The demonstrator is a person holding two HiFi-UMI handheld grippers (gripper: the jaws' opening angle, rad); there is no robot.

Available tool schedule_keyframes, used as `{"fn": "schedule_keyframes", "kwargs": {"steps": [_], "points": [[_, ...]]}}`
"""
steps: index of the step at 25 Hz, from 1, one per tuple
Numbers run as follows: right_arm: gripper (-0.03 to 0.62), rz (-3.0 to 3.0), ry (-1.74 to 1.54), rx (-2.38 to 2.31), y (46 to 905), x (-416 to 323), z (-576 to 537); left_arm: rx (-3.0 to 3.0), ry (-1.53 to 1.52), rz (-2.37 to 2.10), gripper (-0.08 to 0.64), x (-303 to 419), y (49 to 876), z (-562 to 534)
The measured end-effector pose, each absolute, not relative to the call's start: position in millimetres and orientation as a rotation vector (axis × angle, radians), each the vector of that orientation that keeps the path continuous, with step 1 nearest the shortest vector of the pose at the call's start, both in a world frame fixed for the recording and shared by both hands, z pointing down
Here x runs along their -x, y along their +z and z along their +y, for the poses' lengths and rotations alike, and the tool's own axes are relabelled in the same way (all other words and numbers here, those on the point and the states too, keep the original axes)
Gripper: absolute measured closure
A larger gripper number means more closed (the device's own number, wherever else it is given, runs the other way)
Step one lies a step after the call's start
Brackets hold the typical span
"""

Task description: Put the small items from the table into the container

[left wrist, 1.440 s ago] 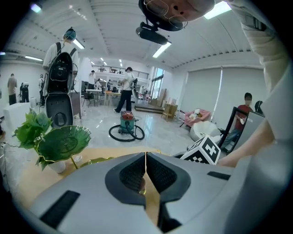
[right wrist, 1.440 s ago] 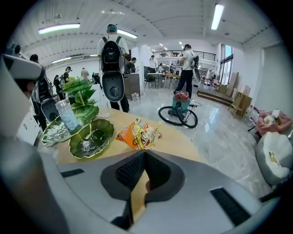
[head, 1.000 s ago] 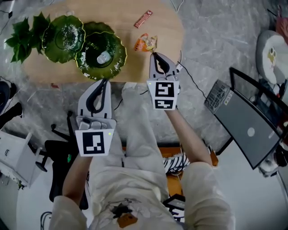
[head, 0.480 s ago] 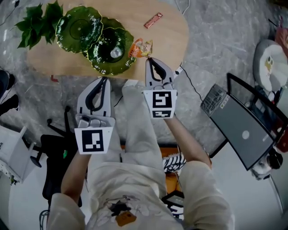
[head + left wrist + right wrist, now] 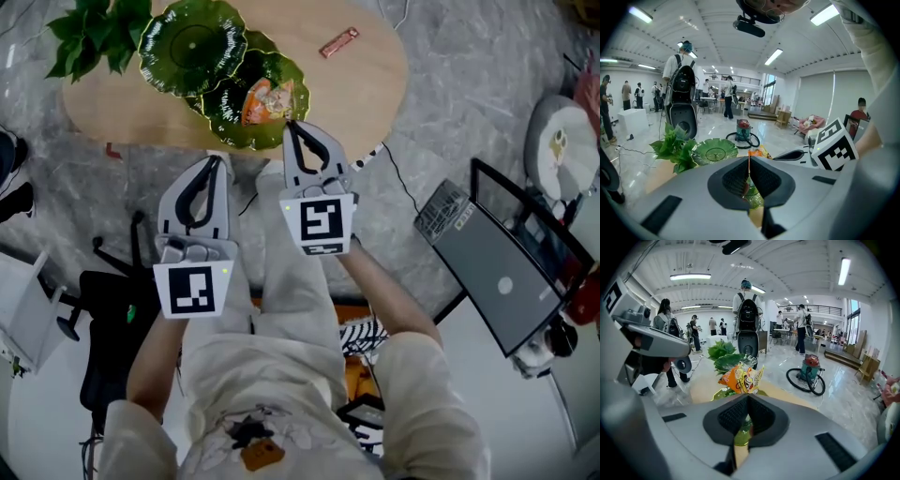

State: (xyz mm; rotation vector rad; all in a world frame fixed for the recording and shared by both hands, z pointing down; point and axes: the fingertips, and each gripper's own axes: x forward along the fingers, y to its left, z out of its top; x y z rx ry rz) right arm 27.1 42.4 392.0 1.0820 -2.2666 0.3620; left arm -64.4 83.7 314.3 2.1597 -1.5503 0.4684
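Observation:
An orange snack packet point(image 5: 265, 98) hangs over the nearer green leaf-shaped glass dish point(image 5: 223, 105), and my right gripper point(image 5: 292, 127) is shut on its edge. In the right gripper view the packet point(image 5: 740, 378) sticks up from the closed tips of my right gripper point(image 5: 748, 397), with the dish point(image 5: 743, 434) beneath. My left gripper point(image 5: 214, 161) is shut and empty at the table's near edge, left of the right one. Its own view shows my left gripper point(image 5: 749, 159) with jaws together. A red candy bar point(image 5: 338, 41) lies on the wood at the far right.
A second green dish point(image 5: 192, 42) overlaps the first, with a leafy plant point(image 5: 94, 33) to its left. A black chair point(image 5: 112, 319) stands on the left and a dark screen point(image 5: 497, 272) on the floor at right. People and a vacuum cleaner point(image 5: 806, 373) are beyond the oval wooden table point(image 5: 375, 84).
My right gripper has carried the snack packet leftward from over the bare wood to over the nearer dish. The left gripper has stayed shut and kept beside it.

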Motion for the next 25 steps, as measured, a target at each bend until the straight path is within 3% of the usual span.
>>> {"fn": "schedule_keyframes", "kwargs": {"steps": [11,25], "points": [[0.586,-2.303,0.353,-0.910,411,41,78,-2.119,0.455,-1.579,0.551,102,321,91],[0.586,-2.164,0.542,-0.994,468,50,70,-2.088,0.459,-1.584,0.551,140,335,96]]}}
